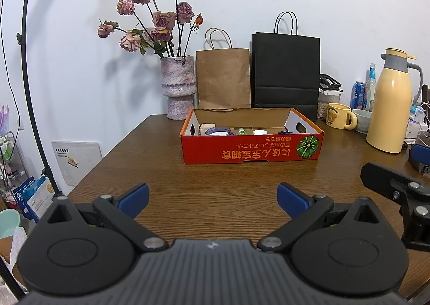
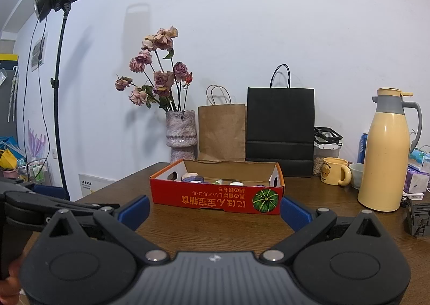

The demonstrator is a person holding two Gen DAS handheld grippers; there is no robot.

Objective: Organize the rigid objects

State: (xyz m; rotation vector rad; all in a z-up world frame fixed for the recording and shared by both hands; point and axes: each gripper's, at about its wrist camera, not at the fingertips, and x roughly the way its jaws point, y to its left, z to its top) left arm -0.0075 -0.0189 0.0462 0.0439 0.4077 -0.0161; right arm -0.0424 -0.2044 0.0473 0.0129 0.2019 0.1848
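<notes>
A red cardboard box [image 1: 252, 147] with a pumpkin print stands on the wooden table [image 1: 215, 181], ahead of both grippers. It holds small items: a purple-rimmed tape roll [image 1: 217, 131], a green-capped bottle [image 1: 242, 131], a white lid [image 1: 260, 132] and a cream block [image 1: 207, 127]. The box also shows in the right wrist view [image 2: 217, 198]. My left gripper [image 1: 213, 198] is open and empty, low over the table. My right gripper [image 2: 215, 211] is open and empty, just before the box. The right gripper's body shows at the left wrist view's right edge [image 1: 397, 192].
Behind the box stand a vase of dried roses [image 1: 178, 87], a brown paper bag [image 1: 223, 79] and a black paper bag [image 1: 285, 74]. To the right are a yellow mug [image 1: 339, 115], a bowl [image 1: 361, 120], a yellow thermos jug [image 1: 389, 106] and cans. A light stand [image 2: 57, 90] stands left.
</notes>
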